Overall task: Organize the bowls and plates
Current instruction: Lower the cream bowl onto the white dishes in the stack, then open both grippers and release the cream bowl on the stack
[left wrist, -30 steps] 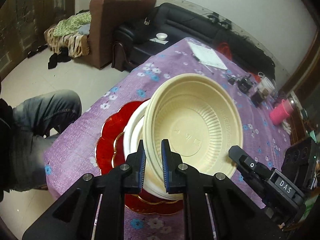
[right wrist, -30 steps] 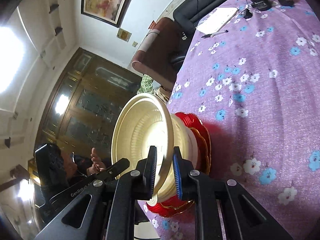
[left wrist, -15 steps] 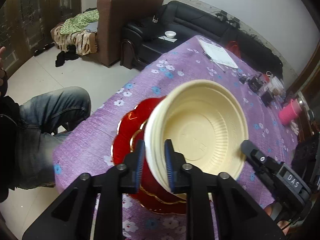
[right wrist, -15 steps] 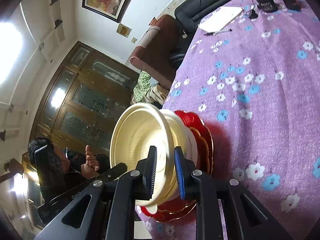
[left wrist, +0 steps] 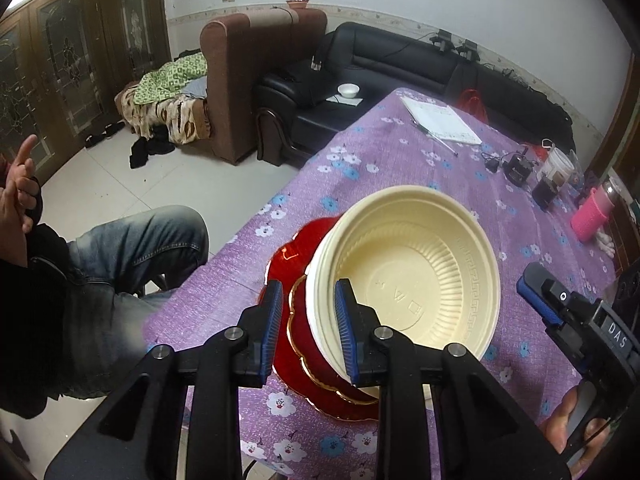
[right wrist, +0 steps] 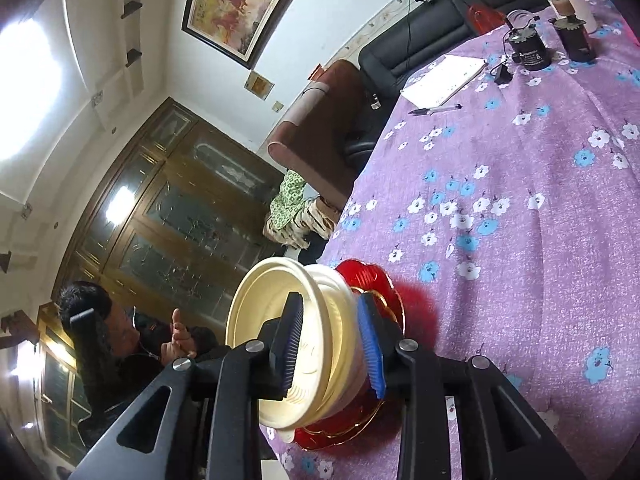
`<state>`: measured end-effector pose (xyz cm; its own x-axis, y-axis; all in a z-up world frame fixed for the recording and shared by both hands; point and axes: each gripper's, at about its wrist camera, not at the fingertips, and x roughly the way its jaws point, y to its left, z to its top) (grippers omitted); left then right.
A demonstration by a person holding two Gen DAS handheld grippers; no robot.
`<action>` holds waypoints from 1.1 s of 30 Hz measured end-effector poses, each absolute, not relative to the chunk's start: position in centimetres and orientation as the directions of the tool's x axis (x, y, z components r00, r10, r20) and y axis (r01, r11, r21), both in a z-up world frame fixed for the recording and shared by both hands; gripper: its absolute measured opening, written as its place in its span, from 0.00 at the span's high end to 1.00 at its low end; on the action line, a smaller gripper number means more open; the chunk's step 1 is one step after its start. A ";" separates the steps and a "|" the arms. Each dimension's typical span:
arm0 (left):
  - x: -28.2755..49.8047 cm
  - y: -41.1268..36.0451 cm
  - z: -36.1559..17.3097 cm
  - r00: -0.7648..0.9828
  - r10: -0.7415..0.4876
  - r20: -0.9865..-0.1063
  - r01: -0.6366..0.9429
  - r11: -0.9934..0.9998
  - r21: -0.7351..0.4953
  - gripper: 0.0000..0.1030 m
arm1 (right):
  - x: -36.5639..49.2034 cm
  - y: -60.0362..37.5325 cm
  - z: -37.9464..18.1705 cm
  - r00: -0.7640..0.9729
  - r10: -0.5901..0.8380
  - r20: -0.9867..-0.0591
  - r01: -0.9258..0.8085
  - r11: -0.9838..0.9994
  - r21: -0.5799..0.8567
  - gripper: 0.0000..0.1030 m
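A cream plastic bowl (left wrist: 416, 280) sits nested in a white bowl (left wrist: 316, 320) on a stack of red gold-rimmed plates (left wrist: 296, 328) near the table's near corner. My left gripper (left wrist: 306, 334) is open, its jaws straddling the bowl's near rim without gripping. In the right wrist view the cream bowl (right wrist: 256, 320) and the red plates (right wrist: 376, 280) show from the side. My right gripper (right wrist: 330, 344) is open, its jaws either side of the bowls' wall. The right gripper's blue-padded finger (left wrist: 536, 300) also shows in the left wrist view.
The purple flowered tablecloth (left wrist: 400, 160) carries a notepad (left wrist: 440, 124) with a pen, small dark gadgets (left wrist: 516, 168), a white cup (left wrist: 560, 164) and a pink bottle (left wrist: 592, 212) at the far side. A seated person (left wrist: 100, 264) is left of the table. Sofas stand behind.
Both grippers have opened and let go of the cream bowl's rim. The bowl now rests on the stack, and both grippers have drawn back a little.
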<state>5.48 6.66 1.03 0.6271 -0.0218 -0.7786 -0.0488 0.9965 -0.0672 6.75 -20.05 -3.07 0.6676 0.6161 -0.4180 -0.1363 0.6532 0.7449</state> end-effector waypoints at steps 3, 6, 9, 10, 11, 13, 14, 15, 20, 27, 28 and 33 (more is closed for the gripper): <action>4.7 7.0 2.0 0.668 0.002 -0.744 -0.068 0.996 -0.058 0.76 | 6.4 -19.8 -2.7 0.668 0.616 -0.417 -0.150 0.660 0.736 0.70; 3.8 6.7 2.8 0.711 0.015 -0.703 -0.062 0.997 -0.041 0.73 | 5.7 -19.5 -2.1 0.683 0.599 -0.419 -0.180 0.694 0.698 0.70; 2.2 6.2 3.7 0.779 0.016 -0.627 -0.050 0.998 -0.037 0.43 | 4.3 -18.9 -1.2 0.698 0.578 -0.422 -0.227 0.738 0.636 0.68; 1.8 6.0 3.9 0.795 0.028 -0.606 -0.054 0.998 -0.025 0.37 | 3.8 -18.7 -1.0 0.704 0.571 -0.422 -0.241 0.751 0.614 0.66; 1.3 5.5 4.1 0.812 0.049 -0.581 -0.060 0.998 0.000 0.37 | 3.2 -18.5 -0.7 0.713 0.561 -0.421 -0.256 0.767 0.589 0.66; 0.8 4.8 4.3 0.827 0.055 -0.559 -0.053 0.998 0.020 0.37 | 1.9 -17.8 -0.1 0.724 0.548 -0.419 -0.290 0.793 0.536 0.66; 0.5 4.5 4.4 0.833 0.053 -0.551 -0.047 0.999 0.024 0.37 | 1.4 -17.6 0.1 0.728 0.544 -0.417 -0.302 0.801 0.516 0.66; 0.3 4.3 4.5 0.833 0.050 -0.550 -0.043 0.999 0.025 0.37 | 0.9 -17.3 0.3 0.734 0.540 -0.412 -0.314 0.808 0.499 0.66; -1.0 3.6 4.9 0.840 0.031 -0.542 -0.035 0.999 0.003 0.32 | -1.1 -16.8 1.2 0.745 0.549 -0.380 -0.352 0.807 0.475 0.62; -2.7 2.4 5.1 0.855 0.055 -0.516 -0.044 0.998 0.034 0.20 | -2.7 -16.9 1.6 0.753 0.543 -0.372 -0.360 0.812 0.459 0.60; -2.9 2.3 5.1 0.855 0.050 -0.517 -0.038 0.999 0.033 0.20 | -2.8 -16.8 1.6 0.752 0.543 -0.372 -0.360 0.812 0.459 0.60; -3.5 1.9 5.2 0.853 0.032 -0.521 -0.024 0.999 0.022 0.20 | -3.6 -16.9 1.9 0.754 0.544 -0.367 -0.363 0.812 0.457 0.59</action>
<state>-3.48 1.95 5.23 0.8532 0.0317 -0.5206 -0.0236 0.9995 0.0222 -3.61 -16.92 1.87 0.7542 0.5445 -0.3671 -0.3634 0.8117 0.4573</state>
